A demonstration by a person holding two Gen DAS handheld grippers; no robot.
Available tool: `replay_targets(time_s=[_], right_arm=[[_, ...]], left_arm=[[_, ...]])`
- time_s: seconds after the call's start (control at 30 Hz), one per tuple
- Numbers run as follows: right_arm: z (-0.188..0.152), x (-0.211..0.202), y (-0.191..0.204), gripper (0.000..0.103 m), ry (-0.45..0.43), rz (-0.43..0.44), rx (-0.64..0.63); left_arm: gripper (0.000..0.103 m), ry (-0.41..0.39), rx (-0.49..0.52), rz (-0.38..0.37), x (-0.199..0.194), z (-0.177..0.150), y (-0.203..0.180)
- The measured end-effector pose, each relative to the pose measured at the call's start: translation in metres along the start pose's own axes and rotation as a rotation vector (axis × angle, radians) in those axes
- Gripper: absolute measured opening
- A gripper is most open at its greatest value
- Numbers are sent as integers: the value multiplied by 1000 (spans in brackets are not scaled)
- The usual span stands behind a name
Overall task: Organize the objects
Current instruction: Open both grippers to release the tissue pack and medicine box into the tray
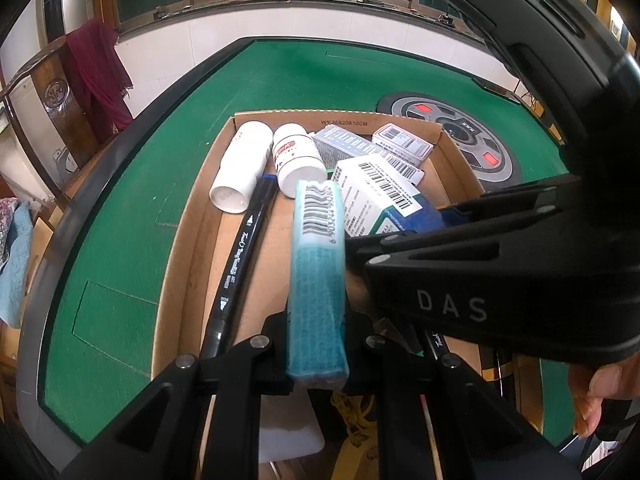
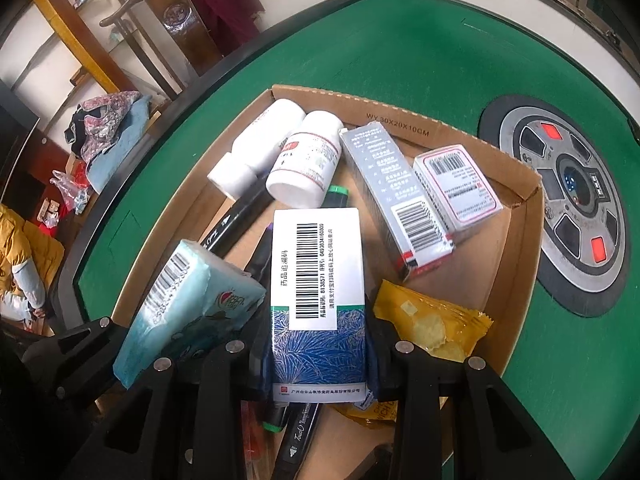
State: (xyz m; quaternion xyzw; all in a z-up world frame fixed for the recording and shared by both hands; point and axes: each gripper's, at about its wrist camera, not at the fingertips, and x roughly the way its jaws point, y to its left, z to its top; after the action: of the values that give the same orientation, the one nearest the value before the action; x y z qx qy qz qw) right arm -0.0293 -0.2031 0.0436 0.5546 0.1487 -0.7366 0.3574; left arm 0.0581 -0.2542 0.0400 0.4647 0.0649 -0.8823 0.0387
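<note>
1. The green table (image 1: 320,76) fills most of both views, with a round grey console (image 2: 568,208) set into it at the right of the right wrist view.
2. The cardboard box (image 1: 452,168) sits on the table at frame centre in both views and holds everything else.
3. The right gripper (image 2: 320,364) sits at the bottom centre of its own view, its fingers clamped on the near end of the blue carton (image 2: 318,296), which runs up the frame from between them over the markers. In the left wrist view the same gripper (image 1: 404,236) enters from the right edge.
4. The left gripper (image 1: 316,340) sits at the bottom centre of its view, clamped on the near end of the tissue pack (image 1: 318,280), which sticks up the frame between its fingers. In the right wrist view the pack (image 2: 188,308) lies at lower left, just beside the carton.
5. A grey carton (image 2: 394,200) and a small white box (image 2: 456,188) lie side by side, touching, in the upper right of the box.
6. Two white bottles (image 2: 304,160) lie side by side in the upper left of the box, caps toward the camera.
7. A yellow snack bag (image 2: 428,320) lies at lower right, just beside the right finger.
8. A black marker (image 1: 240,256) lies along the left wall of the box, its far end by the bottles. More markers (image 2: 296,436) lie under the blue carton.
</note>
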Motion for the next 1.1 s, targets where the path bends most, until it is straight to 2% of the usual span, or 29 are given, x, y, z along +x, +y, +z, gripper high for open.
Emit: replay_targets(time_s=[0.4,0.53,0.63,0.7,0.77,0.9,1.03,1.1], right_arm=[[-15,-15,2,39,-3,16,-15],[-20,-25,4,47,-14,34,-29],[-23,-33,5,55,-30,53,-34],[-26,-39,6,61,-38,64,-50],[-29,-44,8,74,-52,61,-56],[-37,-56,6,80,-74,73,-59],[-43,-69,1,86,-109,77,-56],[-47,-77,-5,88,-127,61,-55]], left_arm=[[22,-8,1,16,-8,-6,-9],[29,-12,-7,37,-14,-8,-13],[36,-28,-12,56,-21,-8,-19],[48,-35,-17,68,-25,-8,-22],[54,-46,-27,79,-30,-8,-26],[75,-62,-32,107,-39,-10,-36],[83,-83,-34,136,-48,-12,-46],[90,-110,-47,136,-55,-14,-50]])
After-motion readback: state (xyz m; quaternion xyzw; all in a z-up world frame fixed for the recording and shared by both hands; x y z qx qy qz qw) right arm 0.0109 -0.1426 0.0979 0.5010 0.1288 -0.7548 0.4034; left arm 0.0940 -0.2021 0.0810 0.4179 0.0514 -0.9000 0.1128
